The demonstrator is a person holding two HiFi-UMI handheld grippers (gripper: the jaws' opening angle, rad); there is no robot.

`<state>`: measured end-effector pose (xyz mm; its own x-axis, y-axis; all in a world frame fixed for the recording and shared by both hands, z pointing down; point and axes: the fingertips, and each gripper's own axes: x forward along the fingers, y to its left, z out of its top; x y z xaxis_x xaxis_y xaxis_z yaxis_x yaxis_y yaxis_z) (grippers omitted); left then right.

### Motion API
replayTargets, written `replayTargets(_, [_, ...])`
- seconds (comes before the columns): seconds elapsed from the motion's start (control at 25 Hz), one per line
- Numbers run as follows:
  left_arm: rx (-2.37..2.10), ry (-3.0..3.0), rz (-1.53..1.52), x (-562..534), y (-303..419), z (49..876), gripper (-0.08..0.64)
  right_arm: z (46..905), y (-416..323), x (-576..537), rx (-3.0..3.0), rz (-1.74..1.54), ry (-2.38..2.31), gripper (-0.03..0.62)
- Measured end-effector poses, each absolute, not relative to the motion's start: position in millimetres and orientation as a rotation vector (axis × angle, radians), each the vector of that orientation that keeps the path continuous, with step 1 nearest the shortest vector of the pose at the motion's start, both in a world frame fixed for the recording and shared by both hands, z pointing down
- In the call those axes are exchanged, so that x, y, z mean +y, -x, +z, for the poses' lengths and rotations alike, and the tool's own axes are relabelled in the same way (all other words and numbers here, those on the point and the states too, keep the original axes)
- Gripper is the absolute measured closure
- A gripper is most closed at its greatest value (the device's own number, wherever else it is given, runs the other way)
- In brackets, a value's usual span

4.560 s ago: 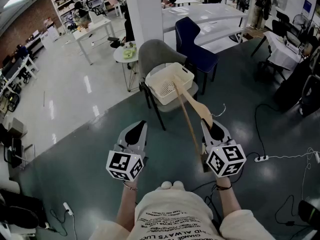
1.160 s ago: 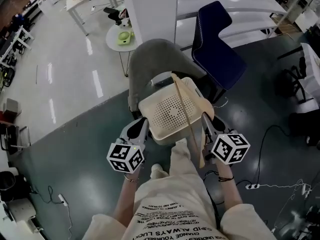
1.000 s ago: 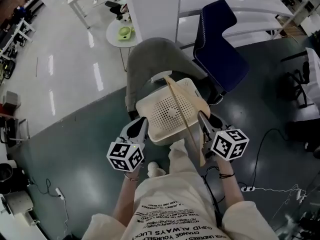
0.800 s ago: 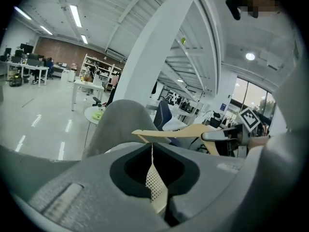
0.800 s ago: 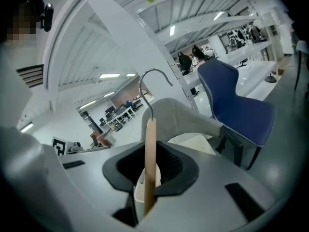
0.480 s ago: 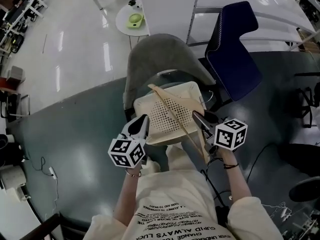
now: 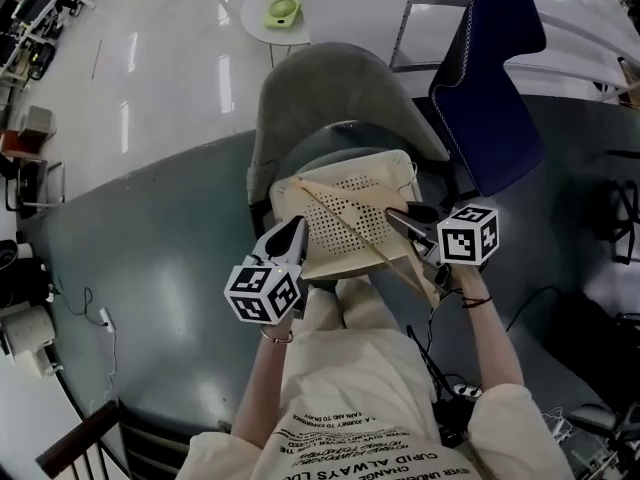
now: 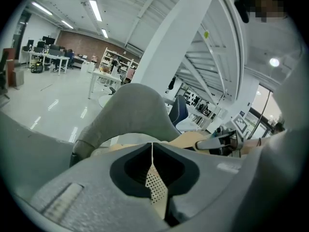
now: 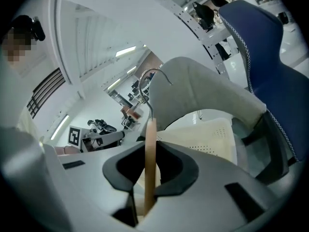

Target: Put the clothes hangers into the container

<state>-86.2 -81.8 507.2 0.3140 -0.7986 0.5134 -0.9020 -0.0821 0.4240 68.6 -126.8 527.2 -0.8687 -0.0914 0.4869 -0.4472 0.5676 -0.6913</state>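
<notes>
A cream perforated basket [image 7: 290,208] sits on the seat of a grey chair [image 7: 320,98]. A wooden clothes hanger [image 7: 350,233] lies slanted across the basket's top, from its far left corner to its near right corner. My right gripper [image 7: 397,220] is shut on the hanger's bar at the basket's right side. In the right gripper view the wooden bar [image 9: 150,168] stands between the jaws, its metal hook [image 9: 149,81] above. My left gripper [image 7: 297,226] hovers at the basket's near left edge, shut and holding nothing [image 8: 152,146].
A dark blue chair [image 7: 490,78] stands right of the grey one. A small round white table [image 7: 275,8] with a green item is at the far side. Cables lie on the dark floor at the near right. My own legs are just in front of the basket.
I have walked up to the chair and now stand over the basket. The hanger has swung down from a steep tilt to lie across the basket. Both grippers have stayed shut.
</notes>
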Motion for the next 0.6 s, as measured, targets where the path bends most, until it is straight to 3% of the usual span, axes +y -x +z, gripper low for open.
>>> replayTargets(0.6, [-1.395,-1.82,0.221,-90,80,568,0.534,597,-47,-147,-2.246,1.305,-0.237,0.537])
